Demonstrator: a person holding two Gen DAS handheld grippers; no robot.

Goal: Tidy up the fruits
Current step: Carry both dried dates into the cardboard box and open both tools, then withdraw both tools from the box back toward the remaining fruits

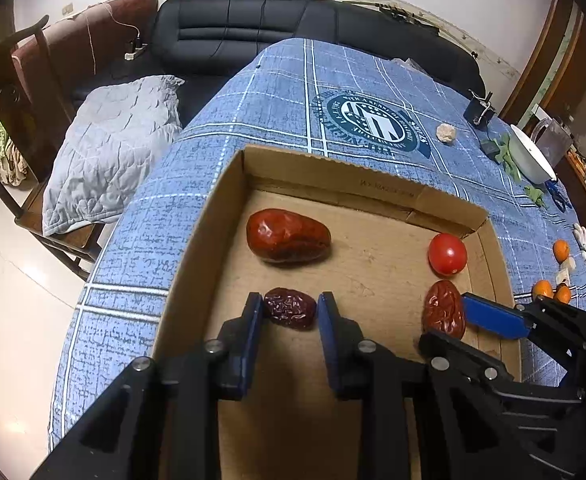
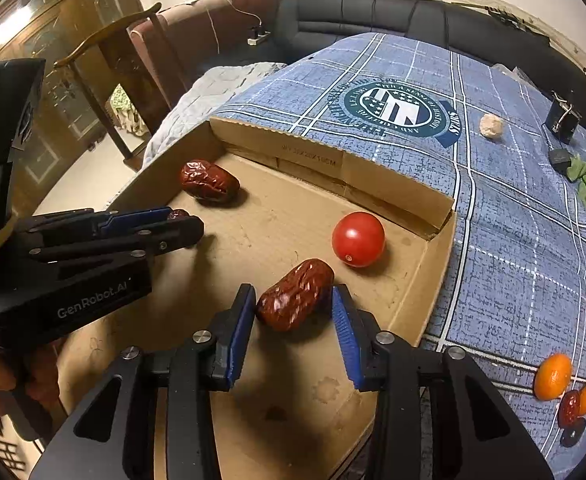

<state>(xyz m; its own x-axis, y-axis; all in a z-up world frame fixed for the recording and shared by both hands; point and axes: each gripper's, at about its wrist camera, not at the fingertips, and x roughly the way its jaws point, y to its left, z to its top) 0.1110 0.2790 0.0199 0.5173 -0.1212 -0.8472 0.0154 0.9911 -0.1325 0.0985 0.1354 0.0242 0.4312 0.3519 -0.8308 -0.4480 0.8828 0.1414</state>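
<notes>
Left wrist view, left gripper (image 1: 289, 309) fingers closed on a small dark date (image 1: 290, 307) at lower centre inside the cardboard box (image 1: 197, 240), right wrist view, right gripper (image 2: 294, 307) fingers around a red date (image 2: 295, 299), contact unclear, tomato (image 2: 358, 239) just above.

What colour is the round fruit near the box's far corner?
Bright glossy red: the tomato, seen best in the right wrist view, lying loose in the cardboard box.

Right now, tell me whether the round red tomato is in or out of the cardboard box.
In. The round red tomato sits on the floor of the shallow brown cardboard box, near its far right corner, inside the walls.
</notes>
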